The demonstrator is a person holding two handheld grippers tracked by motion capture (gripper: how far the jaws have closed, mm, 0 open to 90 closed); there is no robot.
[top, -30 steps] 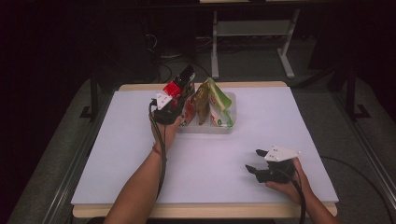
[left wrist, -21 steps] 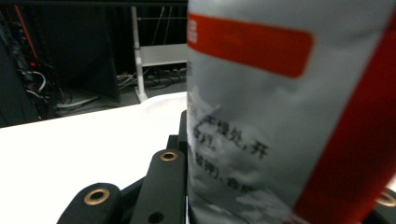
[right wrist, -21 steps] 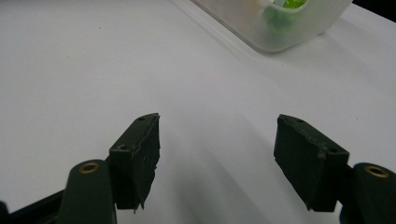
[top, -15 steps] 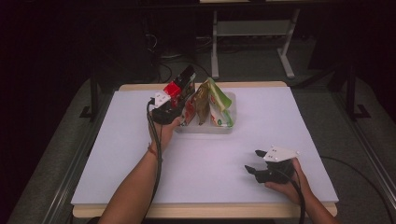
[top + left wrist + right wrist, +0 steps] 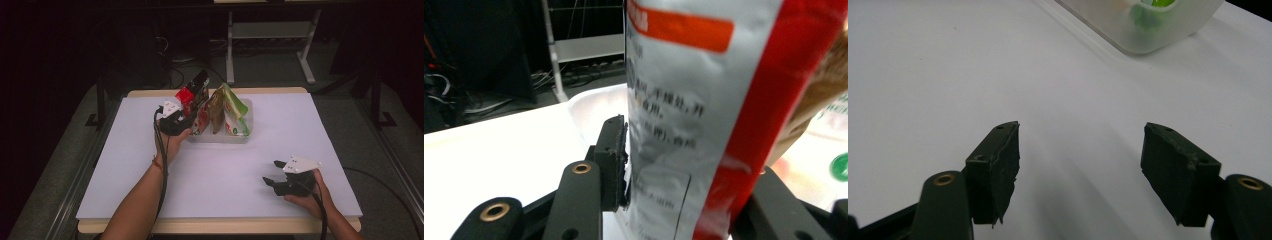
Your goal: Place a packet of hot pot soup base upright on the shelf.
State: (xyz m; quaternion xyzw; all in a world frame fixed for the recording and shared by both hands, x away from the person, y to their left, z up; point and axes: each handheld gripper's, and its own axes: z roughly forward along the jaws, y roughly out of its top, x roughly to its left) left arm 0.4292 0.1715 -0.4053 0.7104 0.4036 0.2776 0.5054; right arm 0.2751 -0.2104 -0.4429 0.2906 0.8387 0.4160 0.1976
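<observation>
On the big white table (image 5: pixel 150 190) near its far edge sits a clear plastic tub (image 5: pixel 246 131). Three snack bags stand in the tub, leaning on each other. A brown bag (image 5: pixel 216 107) is in the middle and a green and white bag (image 5: pixel 234 111) is on the right side.

At the left end of the tub stands the red and silver bag (image 5: pixel 192 96). It is the one being worked on. It looks light, thin and crinkly, and its shiny skin may be slippery. It is soft, so it would bend or flop if pushed hard. A good place to hold it is the flat lower edge, where the left gripper (image 5: pixel 172 120) is now.

In the left gripper view the bag (image 5: pixel 694 115) sits between the two black jaws. They have just been opening. The left pad (image 5: pixel 616 160) stands at the bag, but it cannot be told if it presses on it.

Near the front of the table the right gripper (image 5: pixel 282 176) rests in the person's hand, well apart from the tub. Its jaws are wide open with nothing in them.
</observation>
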